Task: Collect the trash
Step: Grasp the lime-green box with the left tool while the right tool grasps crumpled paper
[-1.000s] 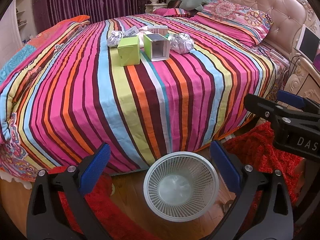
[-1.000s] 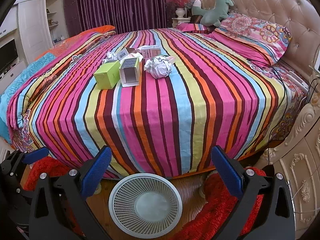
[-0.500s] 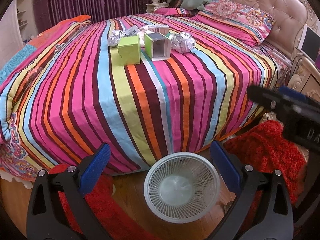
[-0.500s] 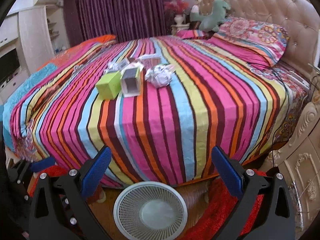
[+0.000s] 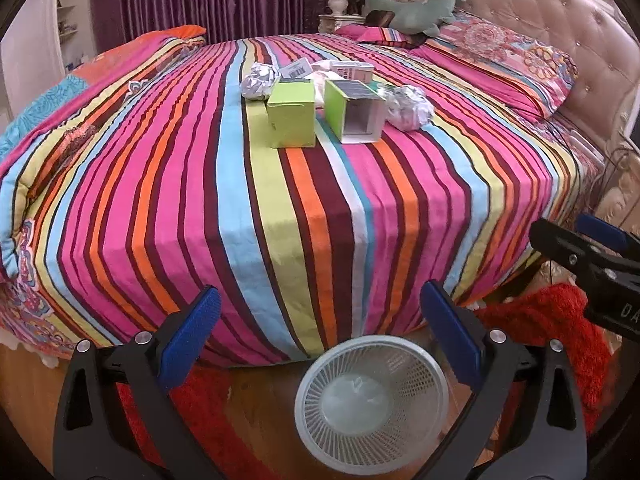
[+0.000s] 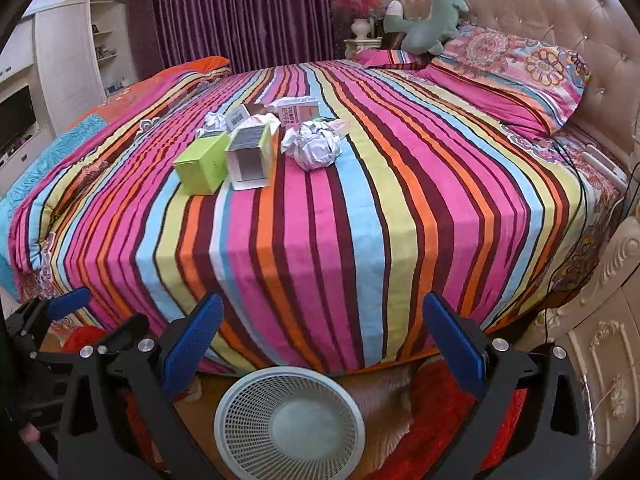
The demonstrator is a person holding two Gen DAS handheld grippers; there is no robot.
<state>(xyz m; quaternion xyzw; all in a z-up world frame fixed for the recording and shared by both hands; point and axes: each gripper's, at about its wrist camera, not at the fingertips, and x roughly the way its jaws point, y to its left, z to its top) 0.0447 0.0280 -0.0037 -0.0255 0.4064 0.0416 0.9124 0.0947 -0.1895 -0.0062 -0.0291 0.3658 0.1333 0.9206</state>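
Right tongs (image 6: 318, 350) have risen; both tongs gape above the basket (image 6: 240, 396).

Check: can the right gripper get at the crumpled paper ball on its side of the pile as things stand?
Probably yes. The right gripper is open and holds nothing, and only bare striped bedspread lies between it and the paper ball, though it is far up the bed.

On the bed (image 6: 360, 208), toward its middle: two green boxes, one closed (image 6: 202, 168), one open-ended (image 6: 250, 156); two crumpled paper balls (image 6: 314, 146) (image 6: 215, 121); one white printed carton (image 6: 298, 111); one barcoded packet (image 6: 238, 117). Below the bed's near edge, one white mesh basket (image 6: 240, 404). One green plush toy (image 6: 430, 20).
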